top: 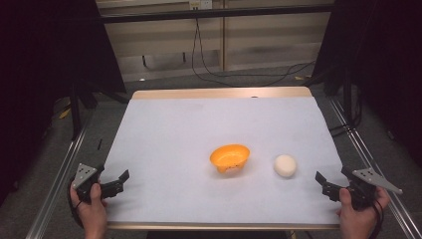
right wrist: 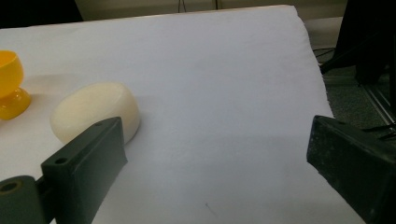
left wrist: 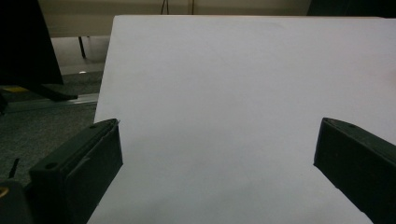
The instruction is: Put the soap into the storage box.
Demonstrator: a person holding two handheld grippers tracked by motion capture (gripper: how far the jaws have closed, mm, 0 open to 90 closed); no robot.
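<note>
An orange footed bowl (top: pixel 230 158) stands tilted on the white sheet, right of the table's middle. Just to its right lies a cream-white rounded lump (top: pixel 285 165). My right gripper (top: pixel 323 185) is held low at the table's front right edge, open, a short way right of the lump. In the right gripper view the lump (right wrist: pixel 95 112) lies just beyond the left jaw, the bowl (right wrist: pixel 9 81) sits at the far left, and bare sheet lies between the fingertips (right wrist: pixel 215 135). My left gripper (top: pixel 119 182) is open at the front left corner, over bare sheet (left wrist: pixel 219 135).
The white sheet (top: pixel 199 129) covers the wooden table (top: pixel 219 93), whose far edge shows bare. Metal rails (top: pixel 59 174) run along both sides. Cables (top: pixel 234 74) lie on the floor behind, and dark curtains stand left and right.
</note>
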